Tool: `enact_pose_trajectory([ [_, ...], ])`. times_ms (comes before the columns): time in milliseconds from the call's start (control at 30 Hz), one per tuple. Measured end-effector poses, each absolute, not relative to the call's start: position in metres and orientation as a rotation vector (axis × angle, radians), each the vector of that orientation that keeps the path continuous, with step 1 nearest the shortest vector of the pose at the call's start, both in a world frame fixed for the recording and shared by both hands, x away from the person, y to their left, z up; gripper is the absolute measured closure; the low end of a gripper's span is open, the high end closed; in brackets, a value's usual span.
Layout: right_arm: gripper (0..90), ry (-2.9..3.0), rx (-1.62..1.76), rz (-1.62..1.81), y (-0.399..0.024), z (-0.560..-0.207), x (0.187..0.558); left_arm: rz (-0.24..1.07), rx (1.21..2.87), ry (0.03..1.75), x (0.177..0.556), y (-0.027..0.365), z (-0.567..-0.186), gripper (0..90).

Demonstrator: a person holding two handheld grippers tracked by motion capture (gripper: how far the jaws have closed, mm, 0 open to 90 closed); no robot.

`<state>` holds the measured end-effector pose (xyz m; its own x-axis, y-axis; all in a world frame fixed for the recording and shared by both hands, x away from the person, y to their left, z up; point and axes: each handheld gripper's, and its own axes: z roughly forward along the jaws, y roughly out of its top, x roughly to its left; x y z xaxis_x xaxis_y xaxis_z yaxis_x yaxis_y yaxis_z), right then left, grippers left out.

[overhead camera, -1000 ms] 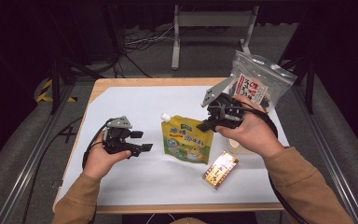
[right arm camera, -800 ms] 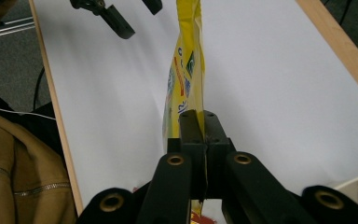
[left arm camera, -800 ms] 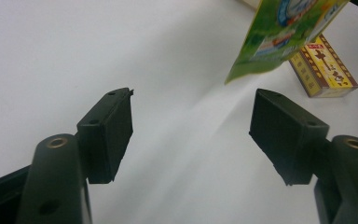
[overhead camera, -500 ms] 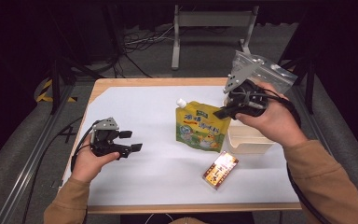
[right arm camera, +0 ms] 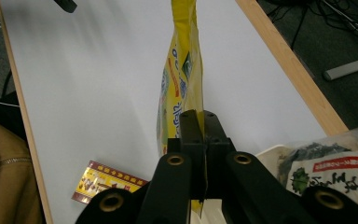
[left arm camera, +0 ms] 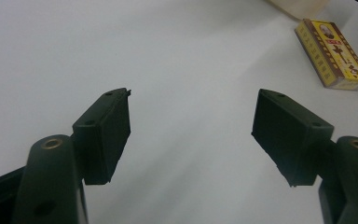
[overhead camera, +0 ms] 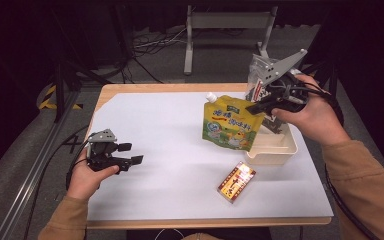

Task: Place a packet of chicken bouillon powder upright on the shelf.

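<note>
**Pouch Held Over the Bin at the Table's Right Edge**

From the high view, the right gripper (overhead camera: 260, 106) holds a yellow spouted pouch (overhead camera: 228, 122) clear of the white table (overhead camera: 160, 130), at the left wall of a cream bin (overhead camera: 280, 150) near the right edge. A clear snack bag (overhead camera: 258, 80) stands in the bin behind the gripper. The left gripper (overhead camera: 130, 153) sits idle near the left edge, well apart; a small yellow-and-red box (overhead camera: 236, 181) lies toward the front edge.

In the left gripper view, its jaws stand wide apart over bare table, the box (left arm camera: 333, 52) beyond them.

In the right gripper view, the jaws are clamped on the pouch (right arm camera: 179, 84) by one edge; its long axis runs straight away from them, the bin's rim (right arm camera: 270, 154) just beside. The drop likely turns on carrying the pouch sideways over that rim.
</note>
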<state>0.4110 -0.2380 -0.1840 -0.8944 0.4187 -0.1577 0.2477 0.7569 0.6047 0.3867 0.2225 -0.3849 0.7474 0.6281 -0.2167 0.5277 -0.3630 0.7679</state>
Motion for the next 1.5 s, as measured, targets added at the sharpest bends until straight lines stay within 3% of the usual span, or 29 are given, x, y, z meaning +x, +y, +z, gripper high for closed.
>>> enact_pose_trajectory([
  [1500,90.0,2.547,0.592,0.721,-0.313,-0.172,0.409,0.134,2.034,0.886,0.388,0.222,-0.384,28.3],
])
